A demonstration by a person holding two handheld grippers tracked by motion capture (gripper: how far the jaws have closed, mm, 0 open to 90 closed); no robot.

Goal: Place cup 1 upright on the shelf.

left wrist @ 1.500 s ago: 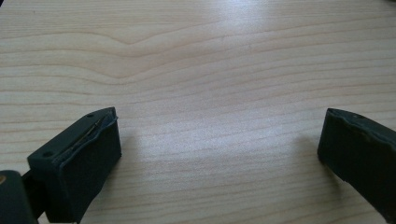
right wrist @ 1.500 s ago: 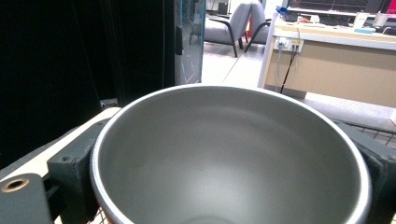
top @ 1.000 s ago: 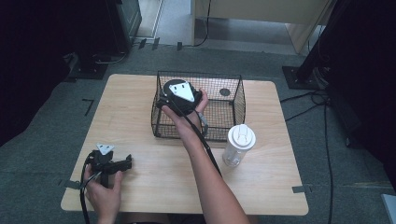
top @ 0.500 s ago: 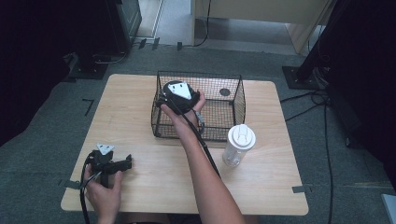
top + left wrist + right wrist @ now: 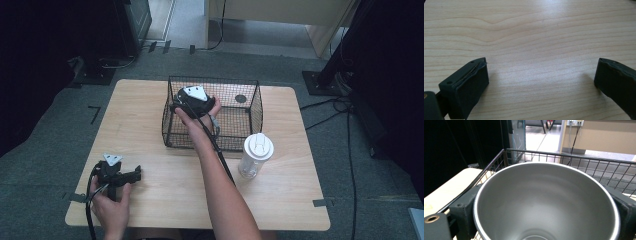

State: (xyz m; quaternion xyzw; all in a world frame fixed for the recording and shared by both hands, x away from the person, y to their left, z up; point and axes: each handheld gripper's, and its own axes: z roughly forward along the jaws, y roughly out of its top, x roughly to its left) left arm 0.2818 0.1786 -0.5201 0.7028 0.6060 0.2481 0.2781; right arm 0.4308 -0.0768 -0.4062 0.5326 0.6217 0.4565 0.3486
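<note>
A silver metal cup (image 5: 544, 195) sits between the two black jaws of my right gripper (image 5: 546, 202), its open mouth facing the camera, and the pads press on its sides. In the high view the right gripper (image 5: 186, 101) hovers over the left part of a black wire basket (image 5: 240, 135), with the hand and gripper body hiding the cup. My left gripper (image 5: 131, 175) rests near the table's front left corner. Its jaws stand wide apart over bare wood in the left gripper view (image 5: 541, 77), with nothing between them.
A clear bottle with a white lid (image 5: 257, 155) stands upright just in front of the basket's right corner. A small dark round disc (image 5: 240, 98) lies inside the basket at the back right. The light wooden table (image 5: 150, 115) stands on grey carpet, with cables to the right.
My right gripper with the cup has shifted a little to the left and lower over the basket's left side. The left gripper has stayed put.
</note>
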